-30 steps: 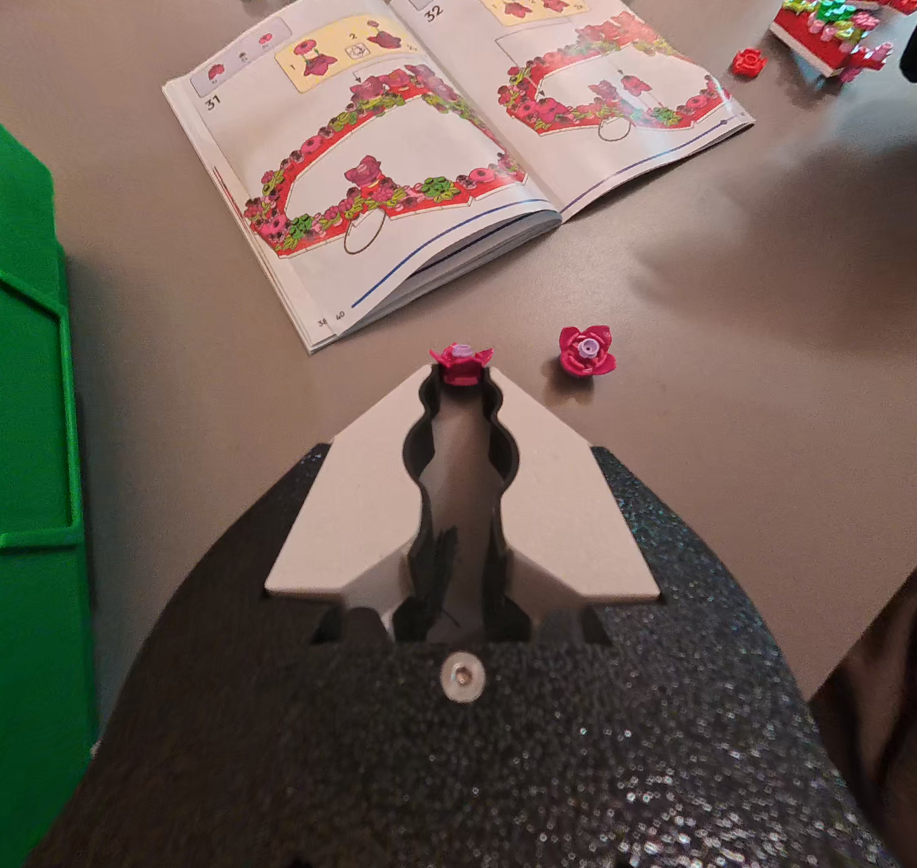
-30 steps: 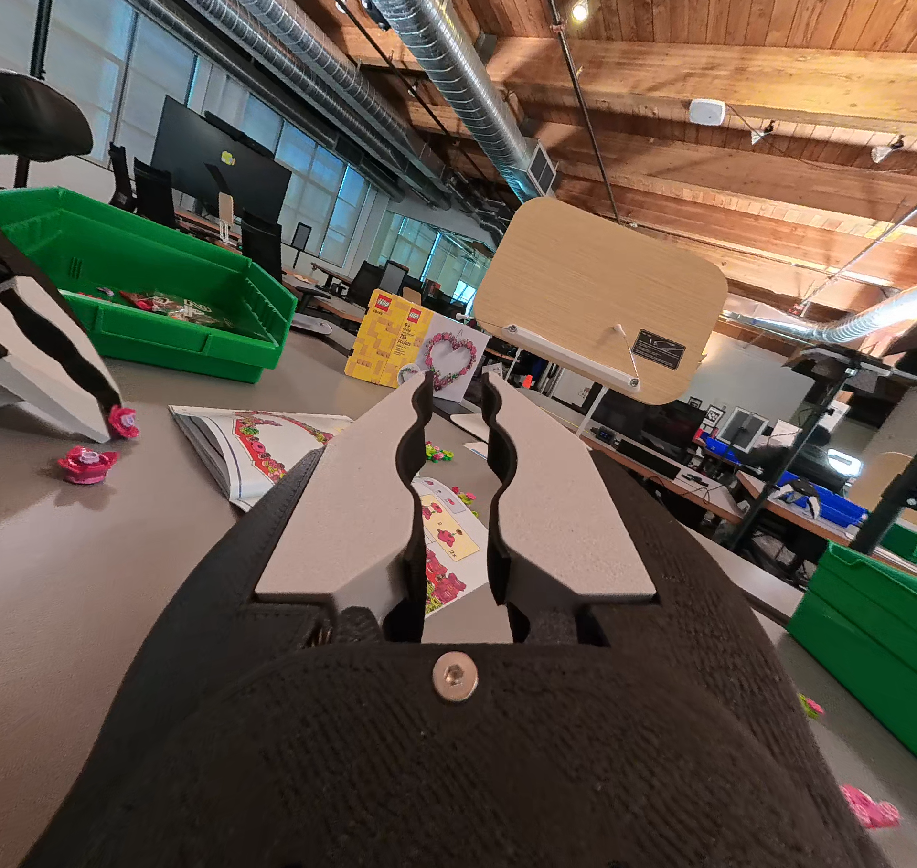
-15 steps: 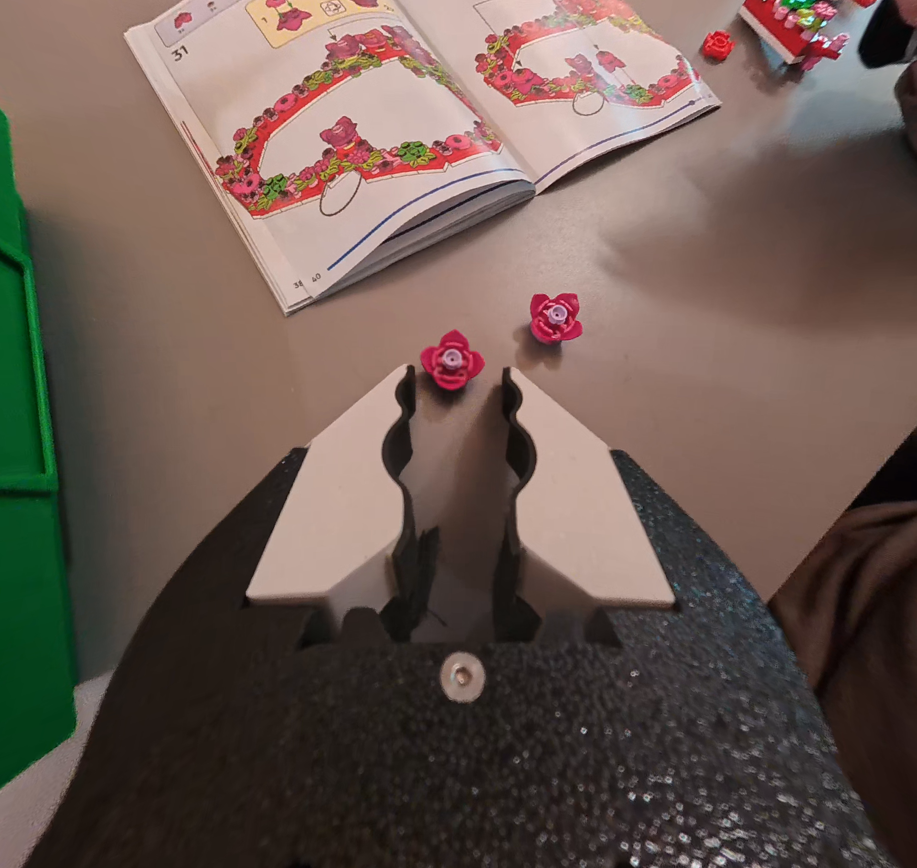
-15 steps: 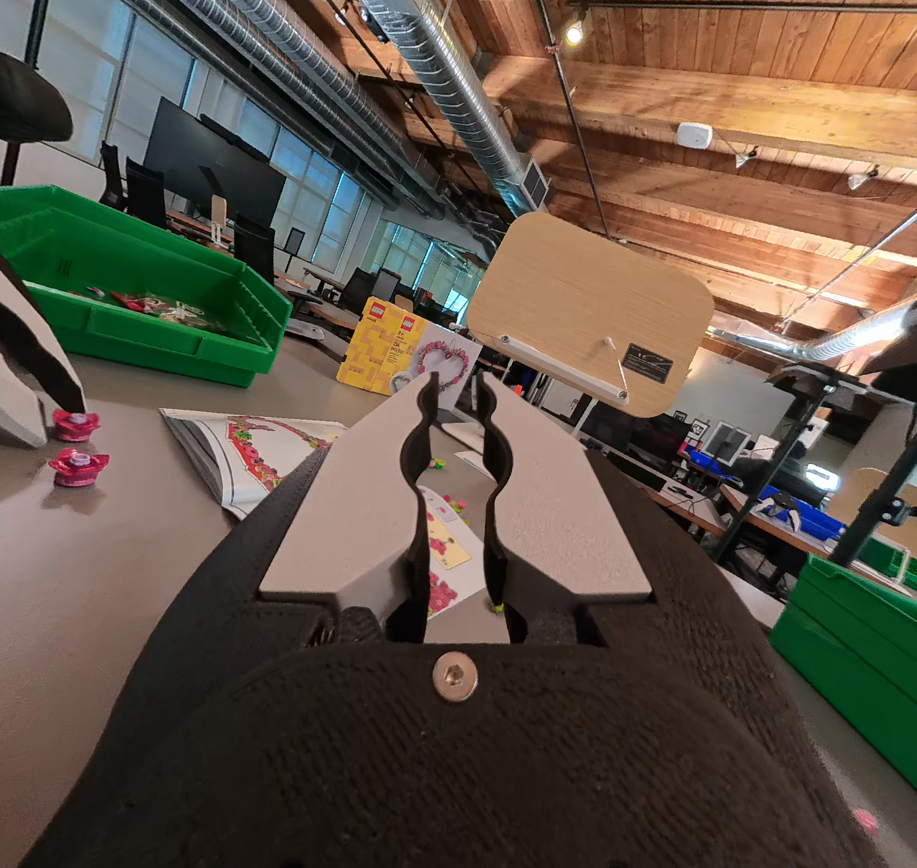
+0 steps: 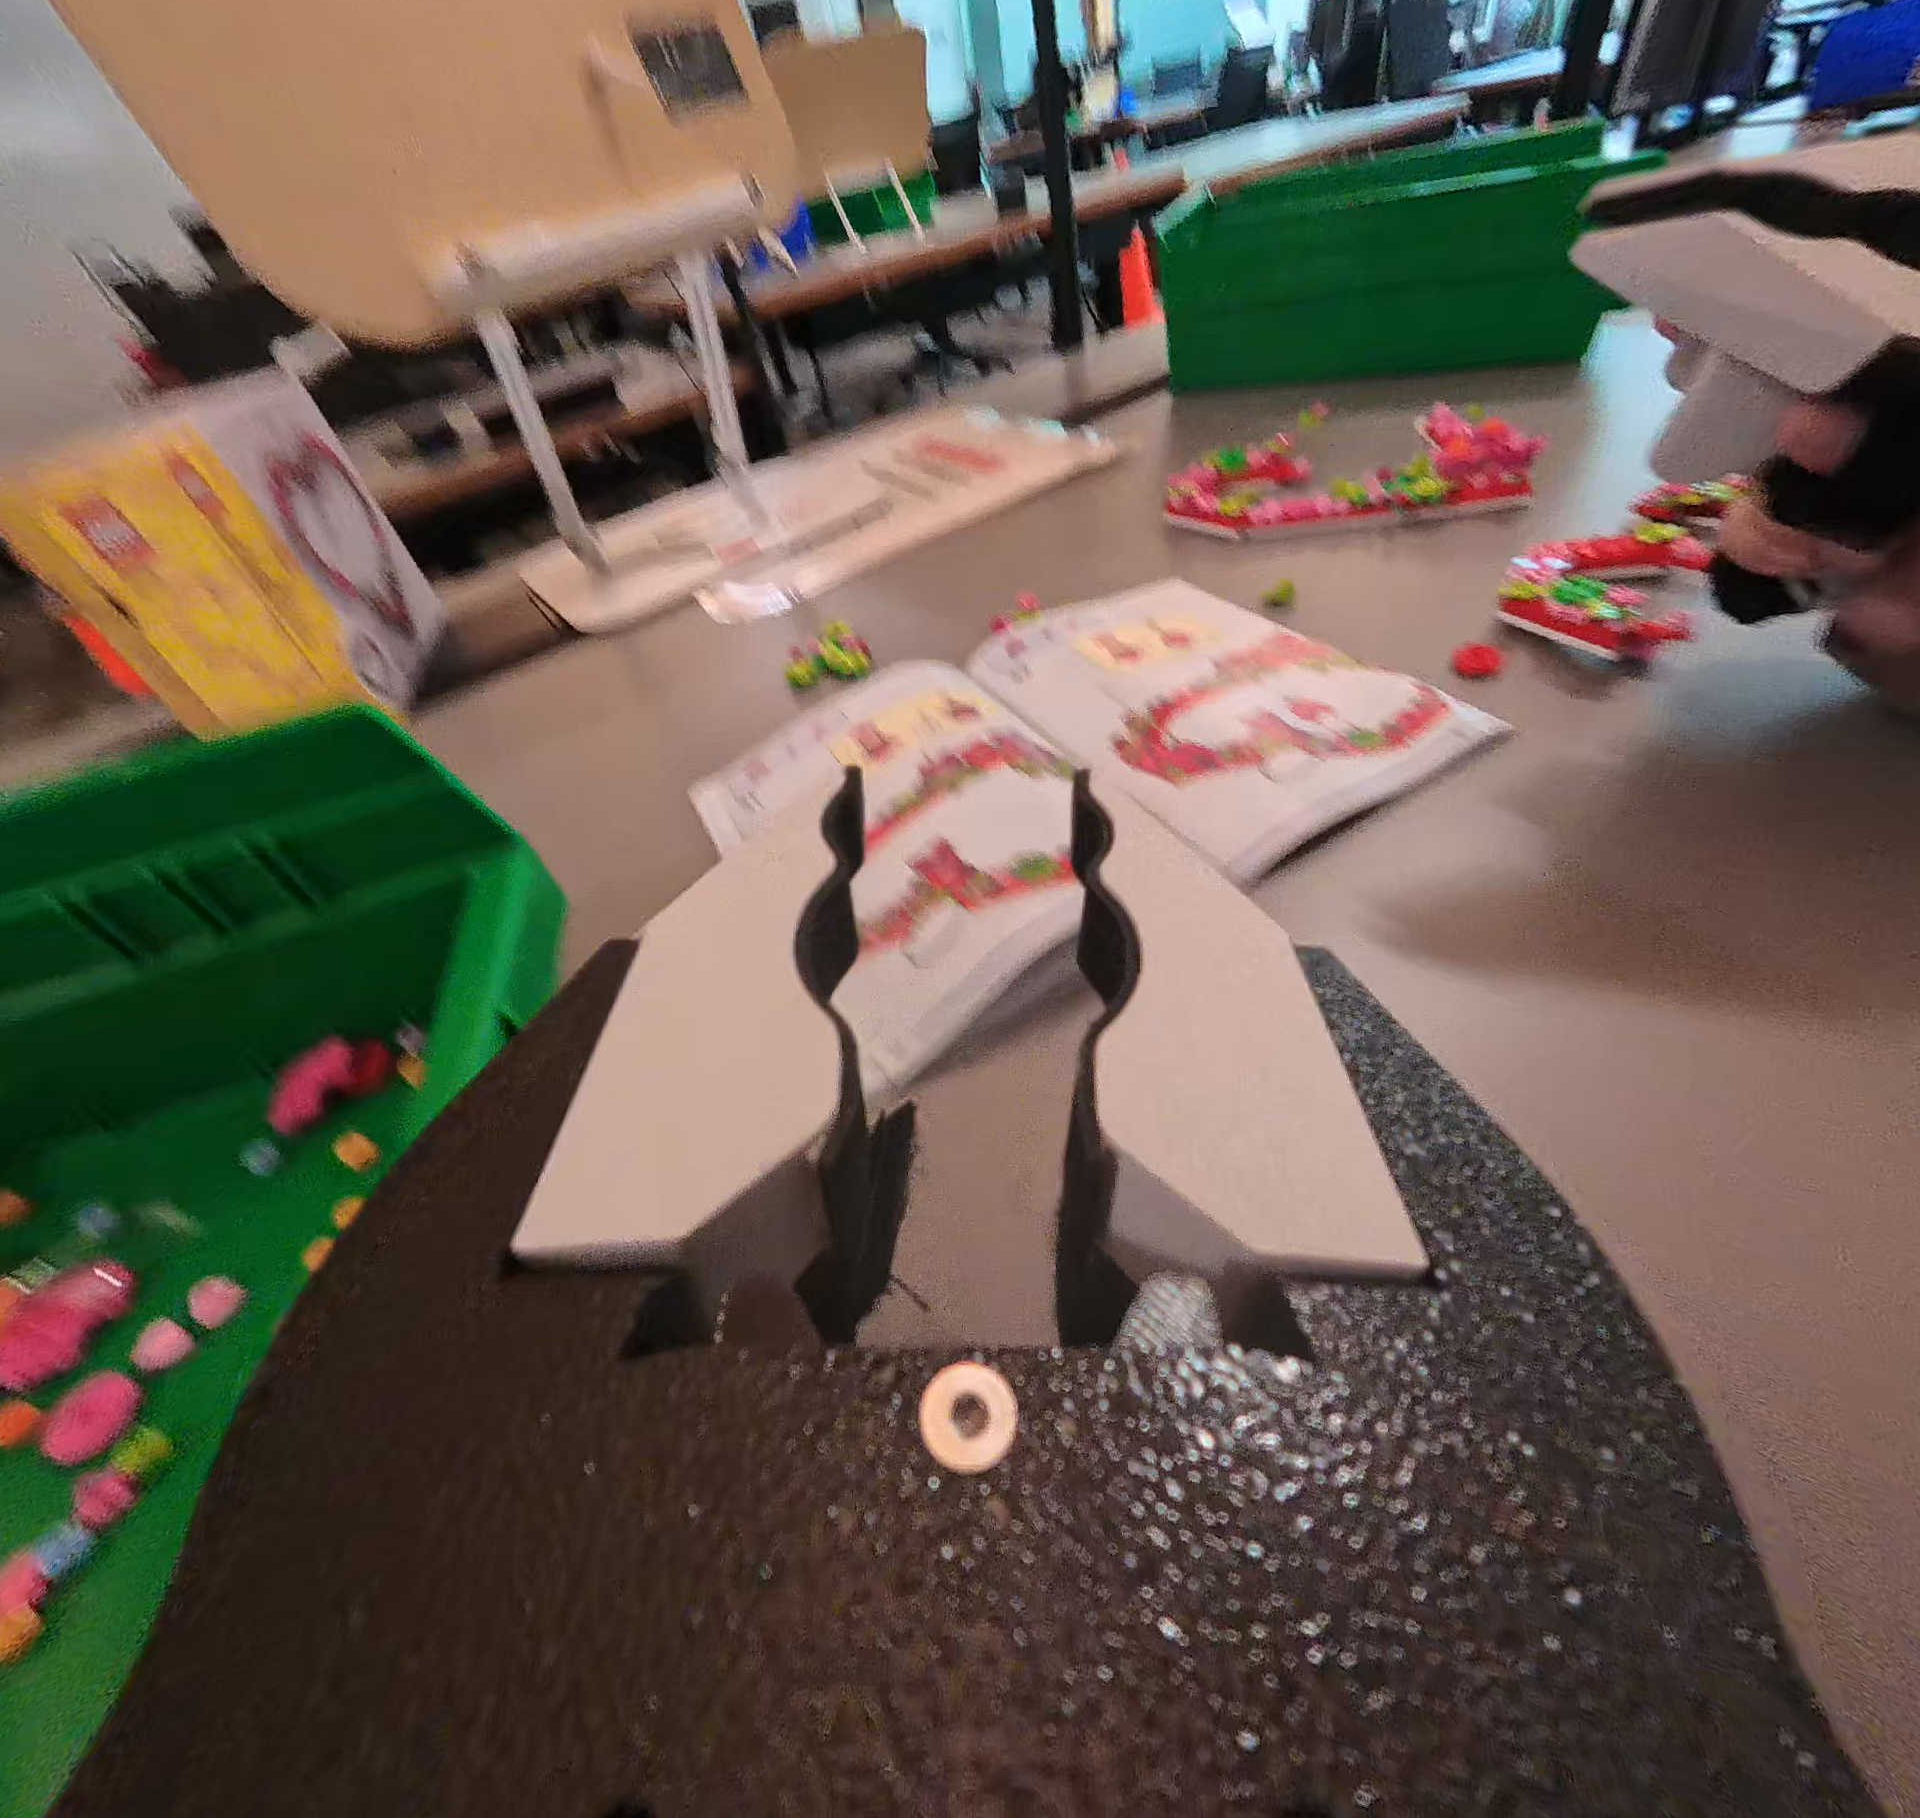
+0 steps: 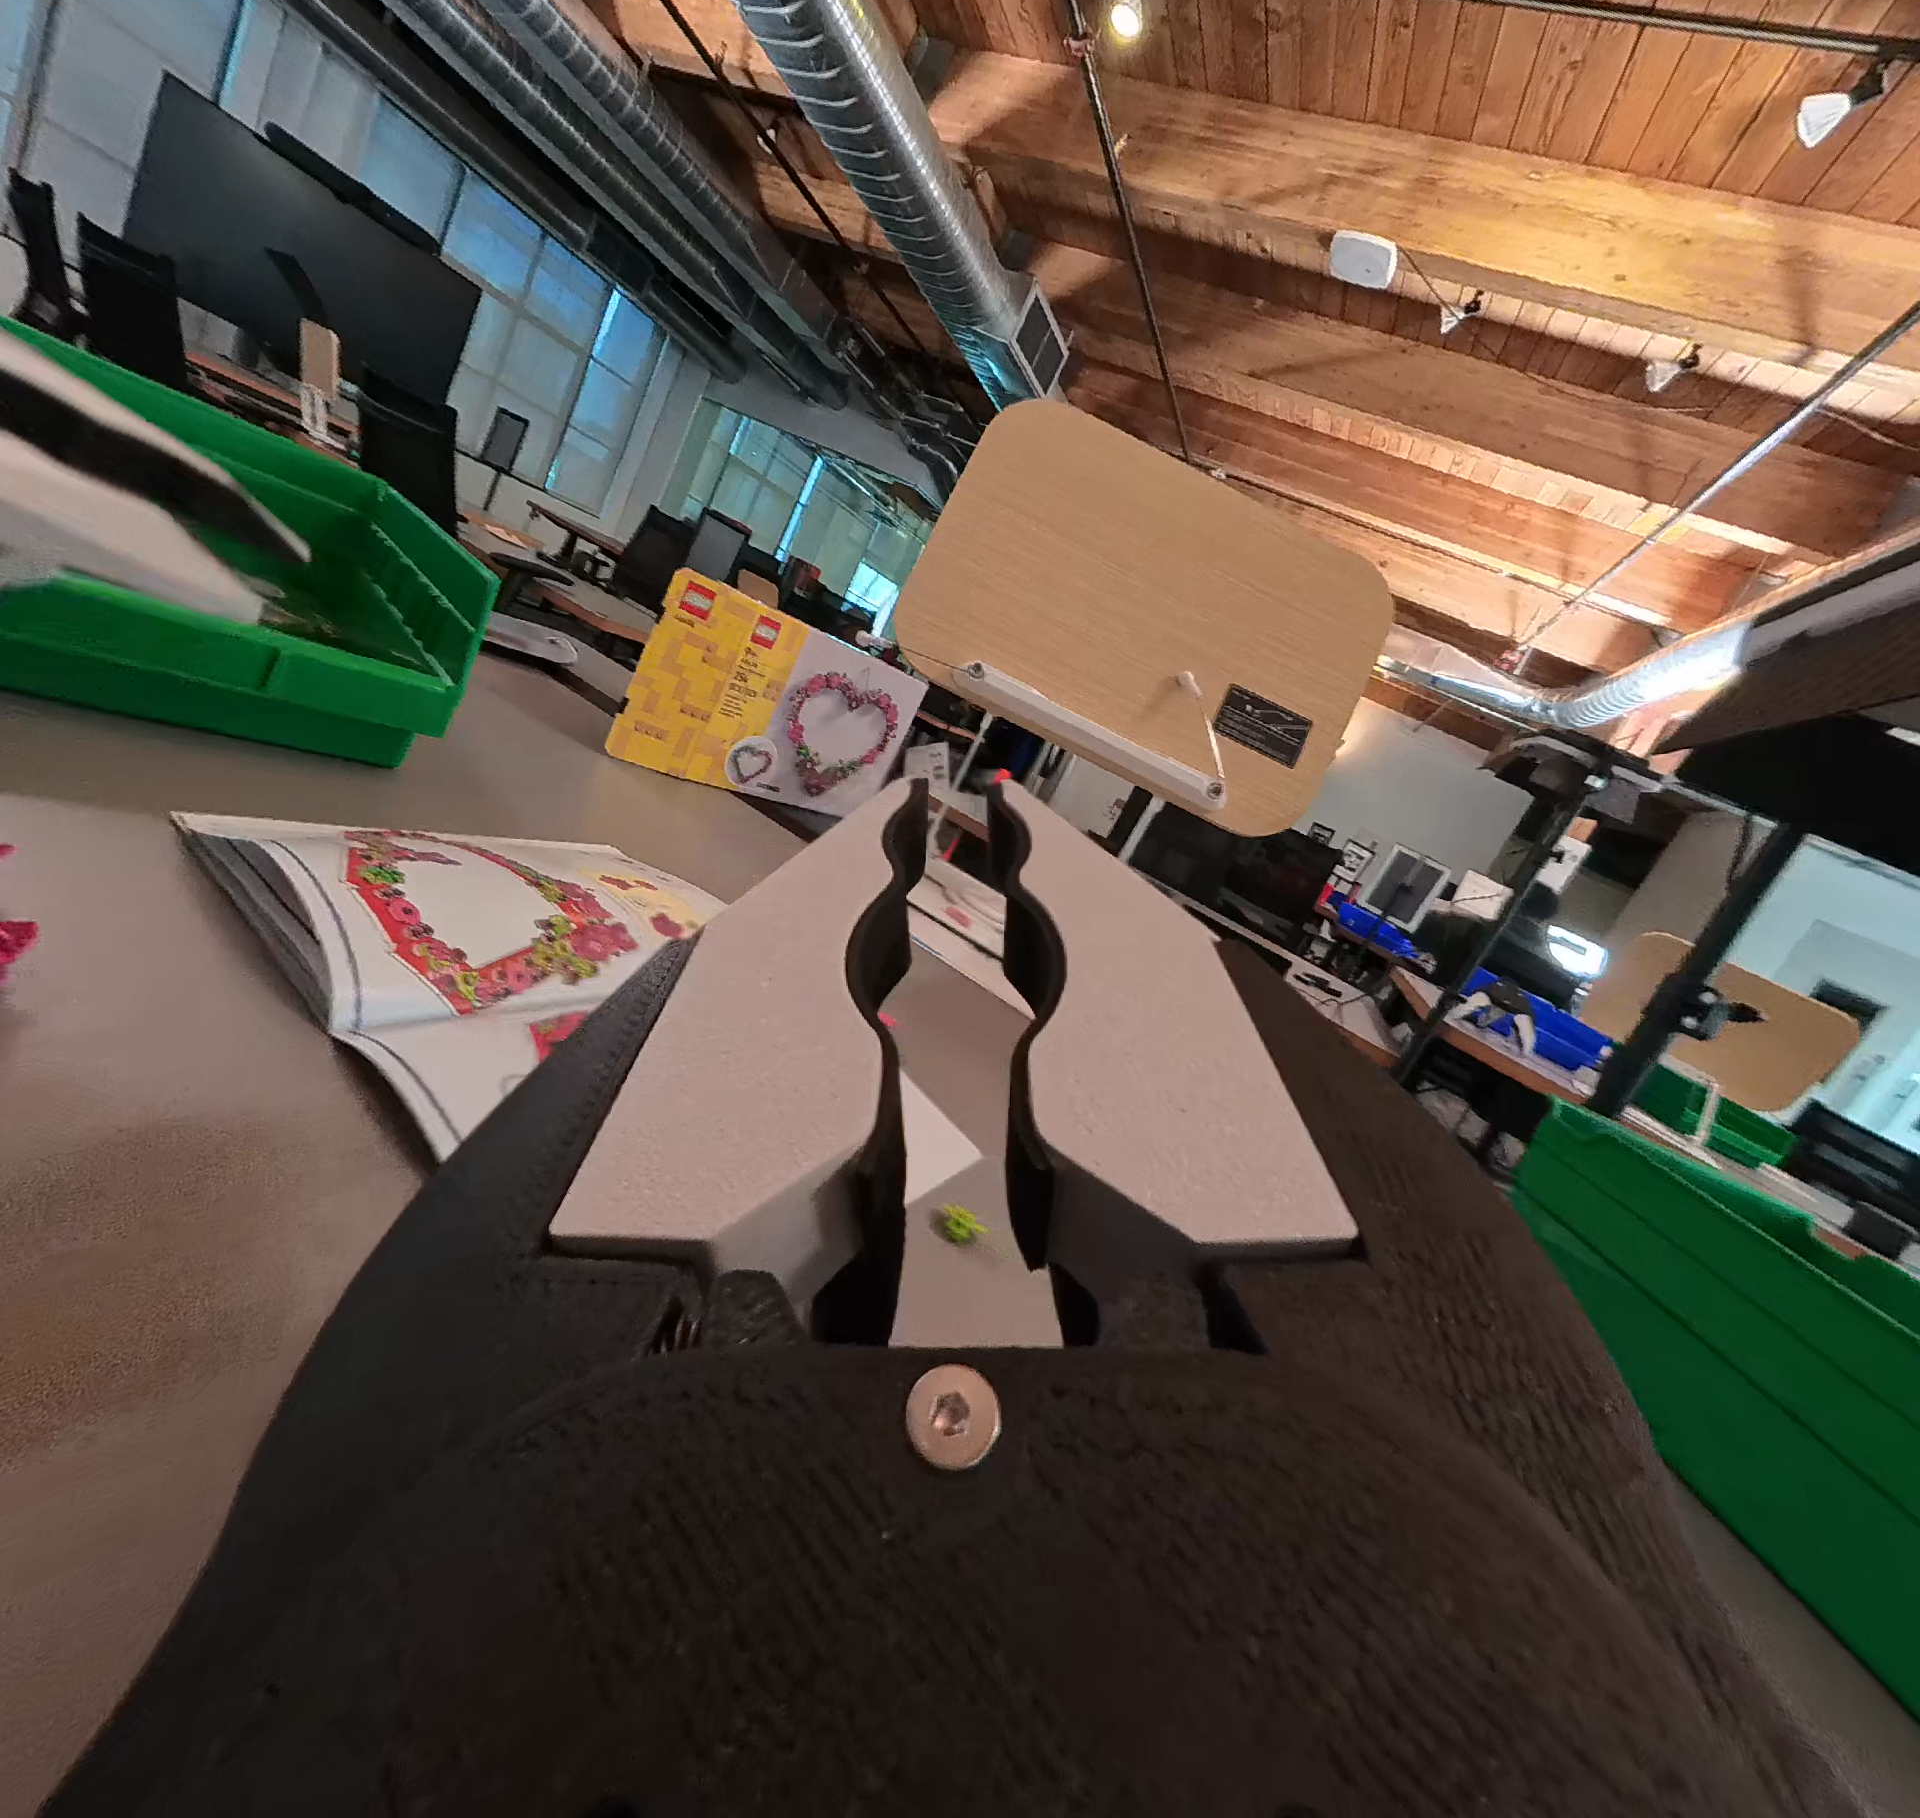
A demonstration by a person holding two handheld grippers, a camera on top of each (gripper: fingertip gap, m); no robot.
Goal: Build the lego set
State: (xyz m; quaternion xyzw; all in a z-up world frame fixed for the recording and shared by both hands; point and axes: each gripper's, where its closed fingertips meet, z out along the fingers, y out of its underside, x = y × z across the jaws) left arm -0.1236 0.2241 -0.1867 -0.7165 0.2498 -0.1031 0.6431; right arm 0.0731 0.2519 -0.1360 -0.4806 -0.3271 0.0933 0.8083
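Note:
My left gripper (image 5: pixel 966 792) is open and empty, held above the table beside the green bin (image 5: pixel 208 885) of loose pink pieces; this view is blurred. The open instruction booklet (image 5: pixel 1143 729) lies ahead of it. Two red flowered lego sections (image 5: pixel 1351 490) (image 5: pixel 1590 594) lie far right, next to my right gripper (image 5: pixel 1766 293). In the right wrist view, my right gripper (image 6: pixel 954 802) is slightly open and empty, low over the table. A lime flower piece (image 6: pixel 961 1223) shows between its fingers on the table. Pink flower pieces (image 6: pixel 16 937) sit at the left edge.
A yellow lego box (image 6: pixel 769 688) and a wooden book stand (image 6: pixel 1143 615) stand at the back of the table. Stacked green bins (image 6: pixel 1714 1301) are on the right. A small red piece (image 5: pixel 1475 660) lies near the booklet's right page. The left gripper (image 6: pixel 104 521) shows before the green bin (image 6: pixel 260 625). Some 20 cm of space lies between my two pairs of fingers.
My left gripper let go of the pink flower on the table beside the other one, opened, then rose and tilted up toward the green bin. The right gripper barely moved.

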